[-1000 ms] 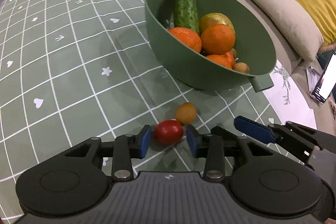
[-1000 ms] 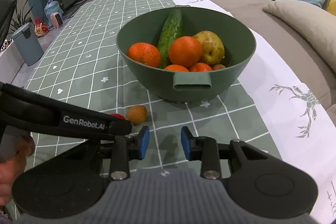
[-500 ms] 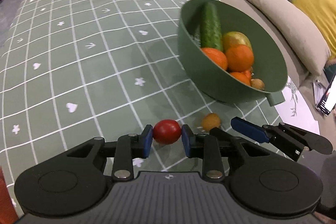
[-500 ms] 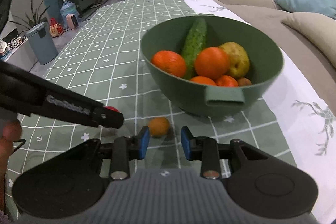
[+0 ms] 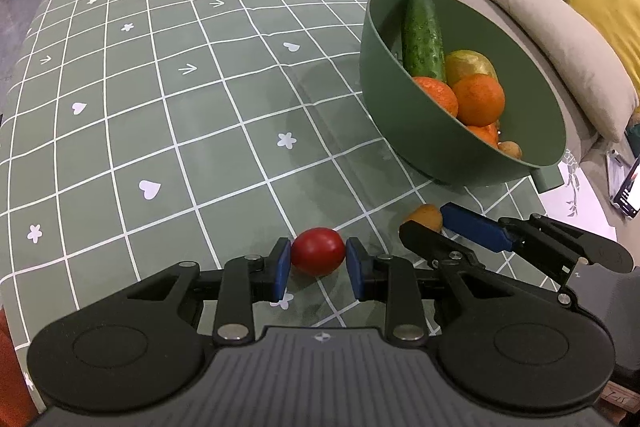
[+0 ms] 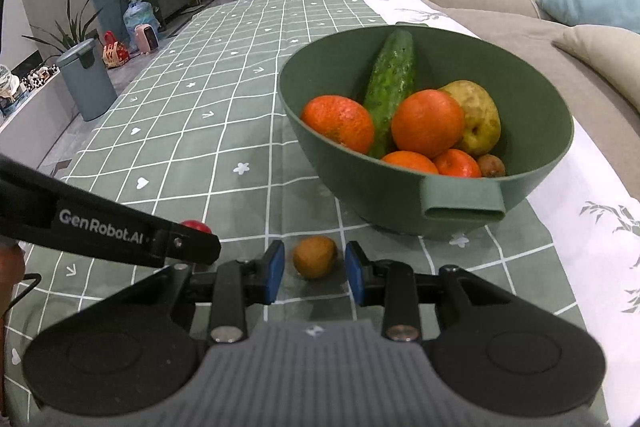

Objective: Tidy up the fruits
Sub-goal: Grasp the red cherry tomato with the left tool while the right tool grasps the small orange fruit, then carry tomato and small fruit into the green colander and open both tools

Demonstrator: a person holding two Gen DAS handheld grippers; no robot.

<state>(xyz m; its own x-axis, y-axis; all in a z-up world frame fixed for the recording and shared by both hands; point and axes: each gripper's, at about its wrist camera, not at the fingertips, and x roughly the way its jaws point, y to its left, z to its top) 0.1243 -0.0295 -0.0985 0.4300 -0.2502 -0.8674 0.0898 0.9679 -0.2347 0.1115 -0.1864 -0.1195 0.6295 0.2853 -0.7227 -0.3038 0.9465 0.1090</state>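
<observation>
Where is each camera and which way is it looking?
Left wrist: sits on the left tool, low over the tablecloth, looking forward past the tomato between its open fingers, with the bowl to its right; the right tool reaches in from the right.
Right wrist: sits on the right tool, facing the bowl head-on, a small brown fruit between its open fingers; the left tool's arm crosses at left.
Both show: bowl, tomato, brown fruit, tablecloth, sofa.
</observation>
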